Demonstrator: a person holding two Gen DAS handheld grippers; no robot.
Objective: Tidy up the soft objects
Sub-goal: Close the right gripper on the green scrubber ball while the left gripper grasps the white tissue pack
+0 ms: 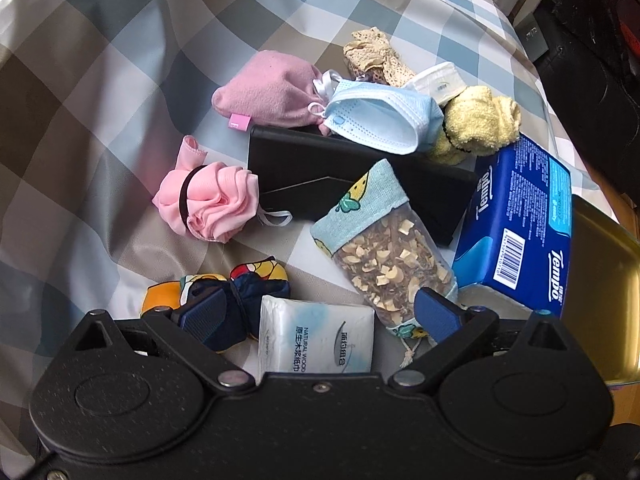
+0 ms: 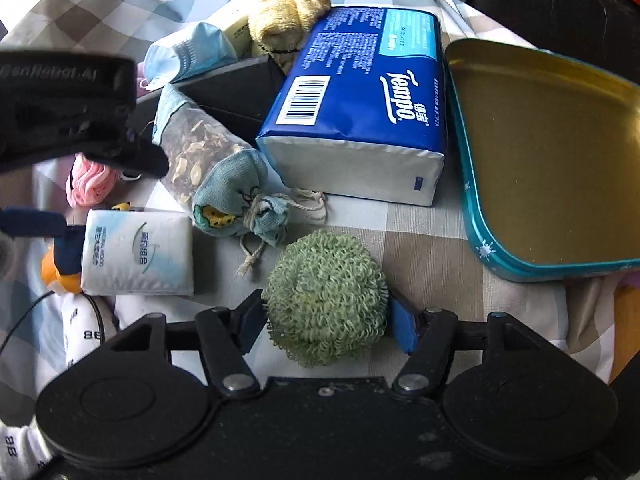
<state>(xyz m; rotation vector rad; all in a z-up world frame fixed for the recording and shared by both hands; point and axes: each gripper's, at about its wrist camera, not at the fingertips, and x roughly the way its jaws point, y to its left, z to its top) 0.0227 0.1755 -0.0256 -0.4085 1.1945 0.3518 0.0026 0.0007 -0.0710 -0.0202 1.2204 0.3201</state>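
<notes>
The teal metal tin with a gold inside [image 2: 560, 152] sat at the right edge of the checked tablecloth [image 1: 100, 80], and nothing showed inside it. Just left of it lay the blue plastic-wrapped Tempo tissue pack [image 2: 360, 92], a soft brick shape. A flat black box [image 1: 320, 176] sat behind it, with a pale blue pleated face mask [image 1: 380, 116] draped on its far edge. The see-through pouch with a light blue cartoon-print cloth top and drawstring [image 1: 384, 248] was stuffed with dried, chippy bits and leaned across the black box.

The right gripper [image 2: 326, 326] had its blue-padded fingers [image 2: 402, 330] spread about halfway around the green curly-looped scrubber ball [image 2: 326, 300]. The ball filled the gap, but I couldn't tell if the pads were really pressing or just brushing the loops.

The left gripper [image 1: 320, 314] was wide open, gripping nothing. The small white plastic-wrapped tissue packet [image 1: 316, 340] lay between its fingers [image 1: 208, 314], and the left finger was over a dark blue and orange cartoon-print cloth bundle [image 1: 240, 284].

Other soft stuff was scattered on the worktop: a pink fleecy drawstring pouch [image 1: 268, 92], a pink bunched cloth cinched by a black hair tie [image 1: 208, 200], a fuzzy yellow towel wad [image 1: 476, 124], a beige lace piece [image 1: 372, 52] and a white folded mask [image 1: 440, 80] at the back.
</notes>
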